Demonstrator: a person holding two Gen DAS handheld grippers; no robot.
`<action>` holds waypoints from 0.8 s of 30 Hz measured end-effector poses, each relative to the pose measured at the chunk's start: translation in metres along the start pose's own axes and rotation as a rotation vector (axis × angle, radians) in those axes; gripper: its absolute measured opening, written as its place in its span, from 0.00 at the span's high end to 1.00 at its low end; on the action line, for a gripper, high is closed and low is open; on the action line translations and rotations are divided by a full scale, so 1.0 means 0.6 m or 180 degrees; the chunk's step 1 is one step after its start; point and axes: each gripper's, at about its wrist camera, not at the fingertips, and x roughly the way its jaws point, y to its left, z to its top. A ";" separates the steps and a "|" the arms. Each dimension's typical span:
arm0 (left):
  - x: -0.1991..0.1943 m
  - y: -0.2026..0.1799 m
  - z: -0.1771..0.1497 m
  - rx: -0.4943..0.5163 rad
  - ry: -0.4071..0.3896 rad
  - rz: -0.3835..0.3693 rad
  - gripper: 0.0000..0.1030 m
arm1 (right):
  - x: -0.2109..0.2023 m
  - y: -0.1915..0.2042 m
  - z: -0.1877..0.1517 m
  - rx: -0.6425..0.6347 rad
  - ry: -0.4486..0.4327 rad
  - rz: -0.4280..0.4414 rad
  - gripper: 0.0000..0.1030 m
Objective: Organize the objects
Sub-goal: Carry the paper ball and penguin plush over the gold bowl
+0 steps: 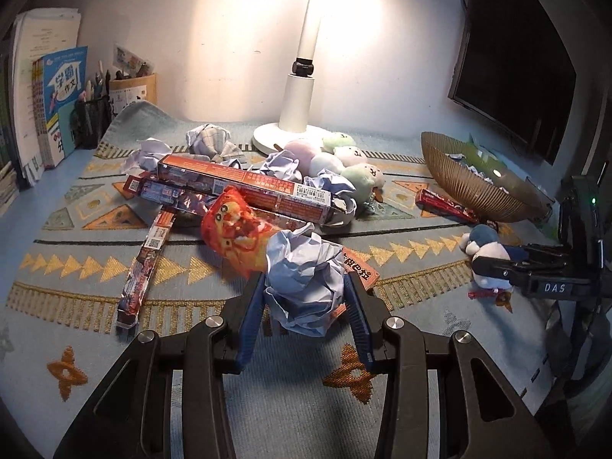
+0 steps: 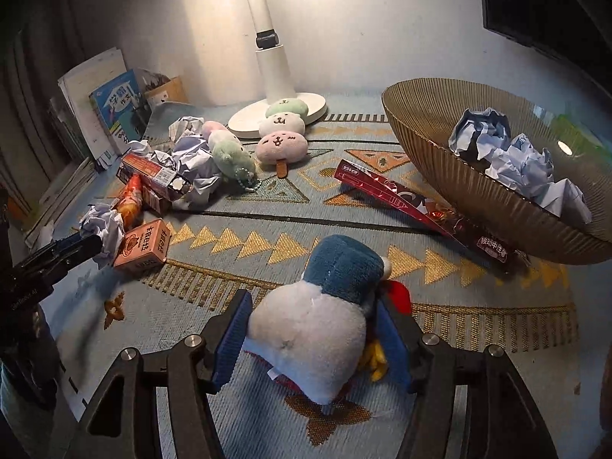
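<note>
Left tongs grip a light, crushable paper ball over the worktop; right tongs clamp the soft plush penguin around its squashy belly.

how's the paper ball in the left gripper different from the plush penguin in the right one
The paper ball is pale blue, creased and angular; the plush penguin is soft and rounded, white with a blue back.
The paper ball is one plain colour; the plush penguin also shows red and yellow parts.
The paper ball matches the crumpled sheets already in the brown bowl; no toy like the plush penguin lies there.
Shared: each sits between a gripper's blue pads.
</note>
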 end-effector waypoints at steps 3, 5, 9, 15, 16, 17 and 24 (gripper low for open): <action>0.000 -0.010 0.002 0.0071 0.0014 0.0110 0.63 | -0.010 -0.008 -0.001 0.0102 -0.0105 0.0004 0.40; -0.002 -0.014 0.010 0.0038 0.0064 0.0072 0.63 | -0.025 -0.008 -0.002 0.0118 -0.0174 -0.0003 0.40; -0.020 -0.060 0.058 0.0037 -0.0020 -0.0254 0.63 | -0.079 -0.029 0.004 0.0452 -0.0267 0.0311 0.40; 0.005 -0.210 0.178 0.0475 -0.0129 -0.0628 0.63 | -0.231 -0.096 0.080 0.0691 -0.0866 -0.0068 0.40; 0.018 -0.232 0.196 0.0489 -0.0126 -0.0705 0.63 | -0.246 -0.111 0.094 0.0721 -0.0927 -0.0239 0.40; 0.035 -0.254 0.215 0.0468 -0.0105 -0.0787 0.63 | -0.257 -0.125 0.106 0.0752 -0.0961 -0.0419 0.40; 0.140 -0.355 0.282 0.0294 -0.0035 -0.0921 0.50 | -0.248 -0.222 0.148 0.1174 -0.0828 -0.0709 0.35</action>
